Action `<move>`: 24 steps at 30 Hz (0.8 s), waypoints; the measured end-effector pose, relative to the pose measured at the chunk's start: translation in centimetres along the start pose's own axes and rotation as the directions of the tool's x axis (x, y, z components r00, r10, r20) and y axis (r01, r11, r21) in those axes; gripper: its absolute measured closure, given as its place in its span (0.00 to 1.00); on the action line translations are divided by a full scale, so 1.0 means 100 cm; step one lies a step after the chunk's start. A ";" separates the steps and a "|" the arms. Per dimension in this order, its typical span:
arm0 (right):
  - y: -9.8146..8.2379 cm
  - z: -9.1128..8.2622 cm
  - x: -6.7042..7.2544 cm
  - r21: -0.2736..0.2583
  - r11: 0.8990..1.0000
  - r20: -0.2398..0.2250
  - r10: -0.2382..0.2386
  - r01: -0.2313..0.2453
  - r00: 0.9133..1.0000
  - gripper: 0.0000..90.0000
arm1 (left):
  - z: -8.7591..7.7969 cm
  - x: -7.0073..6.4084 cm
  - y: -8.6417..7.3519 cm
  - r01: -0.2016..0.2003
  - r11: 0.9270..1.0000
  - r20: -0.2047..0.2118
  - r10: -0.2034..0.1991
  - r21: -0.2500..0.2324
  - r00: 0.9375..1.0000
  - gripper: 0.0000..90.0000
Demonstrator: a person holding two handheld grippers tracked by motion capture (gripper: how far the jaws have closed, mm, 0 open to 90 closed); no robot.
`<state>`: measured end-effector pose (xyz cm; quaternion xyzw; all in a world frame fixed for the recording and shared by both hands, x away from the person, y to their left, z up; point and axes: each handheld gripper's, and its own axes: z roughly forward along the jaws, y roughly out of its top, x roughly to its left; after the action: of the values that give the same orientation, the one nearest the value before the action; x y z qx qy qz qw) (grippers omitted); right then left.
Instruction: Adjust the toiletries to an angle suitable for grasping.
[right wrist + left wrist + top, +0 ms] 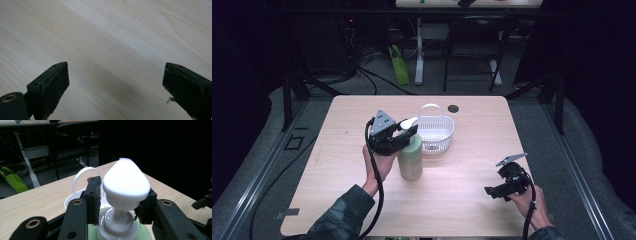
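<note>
From the high view, your left gripper (404, 132) meets the green pump bottle (411, 159) at its top; the bottle stands upright mid-surface, just in front of the white basket (435, 131). Your right gripper (492, 190) waits well apart, near the right edge.

In the left gripper view, the fingers (93, 197) pinch the white pump head (126, 180) from both sides, its neck vertical between them.

In the right gripper view, your fingers (53, 82) are spread wide over bare surface (105, 37).

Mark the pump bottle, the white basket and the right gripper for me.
pump bottle (411, 161): high view, on its pale green body.
white basket (435, 135): high view, on its slotted front wall.
right gripper (115, 87): right gripper view, midway between its open fingers, over bare table.
</note>
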<state>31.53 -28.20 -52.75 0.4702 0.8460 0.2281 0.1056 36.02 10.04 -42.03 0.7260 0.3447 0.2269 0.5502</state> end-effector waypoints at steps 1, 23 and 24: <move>0.000 0.000 0.000 0.000 1.000 0.000 0.000 0.000 1.000 0.07 | 0.000 0.000 0.000 0.001 1.000 0.000 -0.001 -0.002 1.000 0.68; 0.000 0.000 -0.001 -0.001 1.000 -0.002 -0.004 0.004 1.000 0.07 | -0.004 -0.001 -0.002 -0.012 1.000 -0.031 0.012 -0.024 0.999 0.75; 0.000 0.000 -0.001 -0.001 1.000 -0.002 -0.003 0.003 1.000 0.07 | -0.004 -0.001 -0.002 -0.011 1.000 -0.036 0.010 -0.024 0.999 0.75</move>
<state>31.54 -28.28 -52.77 0.4686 0.8467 0.2289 0.1056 35.63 10.24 -42.09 0.7170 0.3479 0.2469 0.5513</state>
